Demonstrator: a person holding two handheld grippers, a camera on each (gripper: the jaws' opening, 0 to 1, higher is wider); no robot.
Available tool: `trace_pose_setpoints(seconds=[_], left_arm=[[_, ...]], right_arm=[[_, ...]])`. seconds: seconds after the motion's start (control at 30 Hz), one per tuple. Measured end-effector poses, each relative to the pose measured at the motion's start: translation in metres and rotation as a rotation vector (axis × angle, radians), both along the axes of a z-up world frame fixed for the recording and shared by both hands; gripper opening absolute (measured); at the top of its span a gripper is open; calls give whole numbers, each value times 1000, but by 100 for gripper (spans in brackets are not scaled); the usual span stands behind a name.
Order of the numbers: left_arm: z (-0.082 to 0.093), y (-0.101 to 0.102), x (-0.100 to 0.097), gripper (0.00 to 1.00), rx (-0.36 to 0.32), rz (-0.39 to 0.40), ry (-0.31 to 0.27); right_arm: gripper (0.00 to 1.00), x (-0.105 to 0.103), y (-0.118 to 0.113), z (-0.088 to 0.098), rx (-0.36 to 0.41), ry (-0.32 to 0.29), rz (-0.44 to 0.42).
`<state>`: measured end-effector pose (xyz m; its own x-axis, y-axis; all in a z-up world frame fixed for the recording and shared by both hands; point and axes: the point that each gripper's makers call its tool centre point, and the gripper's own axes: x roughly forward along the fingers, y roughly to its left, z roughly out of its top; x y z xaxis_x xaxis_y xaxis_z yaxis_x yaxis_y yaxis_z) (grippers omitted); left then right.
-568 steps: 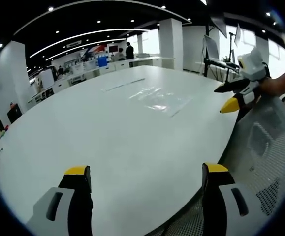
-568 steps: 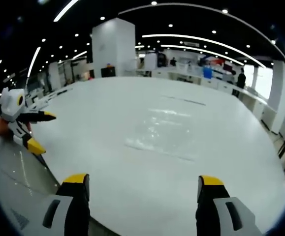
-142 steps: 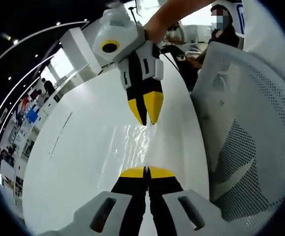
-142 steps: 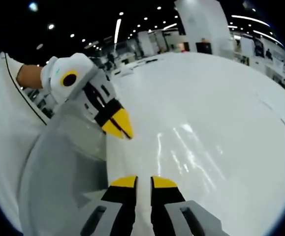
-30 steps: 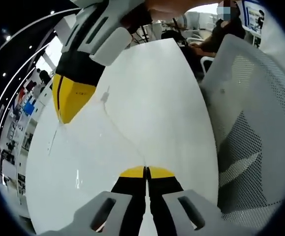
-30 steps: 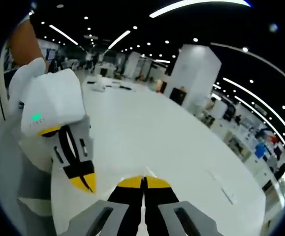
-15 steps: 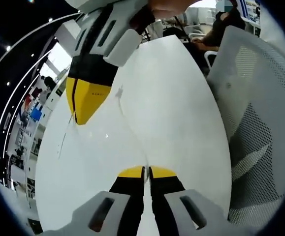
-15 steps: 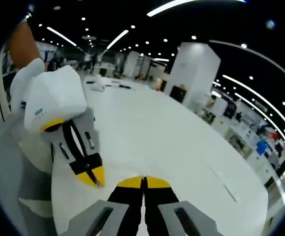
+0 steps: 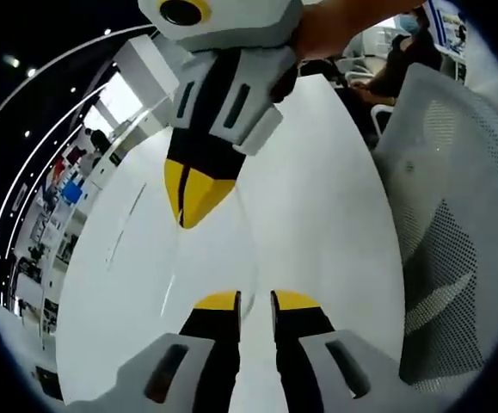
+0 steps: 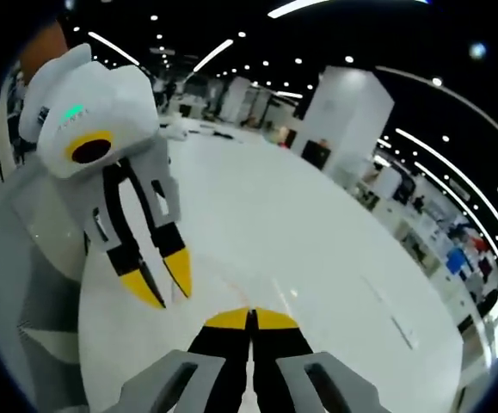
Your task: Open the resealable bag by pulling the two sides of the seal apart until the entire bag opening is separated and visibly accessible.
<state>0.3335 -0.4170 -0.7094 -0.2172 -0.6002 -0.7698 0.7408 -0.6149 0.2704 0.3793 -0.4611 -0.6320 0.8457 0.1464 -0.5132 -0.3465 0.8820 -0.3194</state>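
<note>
In the left gripper view, the left gripper (image 9: pixel 257 301) rises from 6 o'clock with its yellow-tipped black jaws a narrow gap apart. The right gripper (image 9: pixel 190 202), white-bodied with the same yellow tips, comes down from 12 o'clock with its jaws pressed together. From its tips the clear plastic resealable bag (image 9: pixel 214 258) hangs as a faint film towards the left gripper's jaws at 6 o'clock. Whether the left gripper's jaws touch the film, I cannot tell. The film is too transparent to show how far its seal is parted. Beneath lies the glossy white oval table (image 9: pixel 317 198), and a white mesh-backed chair (image 9: pixel 455 258) stands at 3 o'clock. A seated person (image 9: pixel 395 60) is at 1 o'clock. In the right gripper view, the right gripper's own jaws meet at 6 o'clock. The left gripper sits at 9 o'clock, its tips slightly spread.
</note>
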Motion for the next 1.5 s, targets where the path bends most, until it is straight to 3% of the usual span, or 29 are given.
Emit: trace_pose_setpoints(seconds=[0.23, 0.27, 0.5, 0.63, 0.7, 0.73, 0.87, 0.93, 1.27, 1.33, 1.43, 1.5], left_arm=[[-7, 5, 8, 11, 21, -19, -39], [-7, 4, 10, 11, 12, -29, -54], [-4, -3, 24, 9, -36, -13, -106], [-2, -4, 25, 8, -51, 5, -100], [5, -7, 26, 7, -93, 54, -44], [4, -6, 26, 7, -97, 60, -45], [0, 18, 29, 7, -92, 76, -31], [-3, 33, 33, 7, -82, 101, -23], [-2, 43, 45, 6, -83, 150, -9], [-2, 46, 46, 6, -82, 157, -8], [-4, 50, 49, 6, -79, 172, 1], [-6, 52, 49, 6, -74, 175, 0]], right_arm=[[0, -1, 0, -1, 7, 4, -16], [0, -1, 2, -2, 35, 5, -25], [0, 0, 1, -13, 19, 26, -20], [0, -2, -2, -26, -15, 50, -10], [0, -4, -5, -36, -26, 70, -16], [0, -4, -9, -41, -39, 80, -25], [0, -4, -21, -72, -79, 161, -26], [0, 2, -29, -81, -145, 177, 1], [0, 10, -47, -90, -178, 197, -20], [0, 10, -49, -90, -222, 180, 1], [0, 5, -43, -96, -183, 210, 28], [0, 3, -45, -99, -196, 217, 31]])
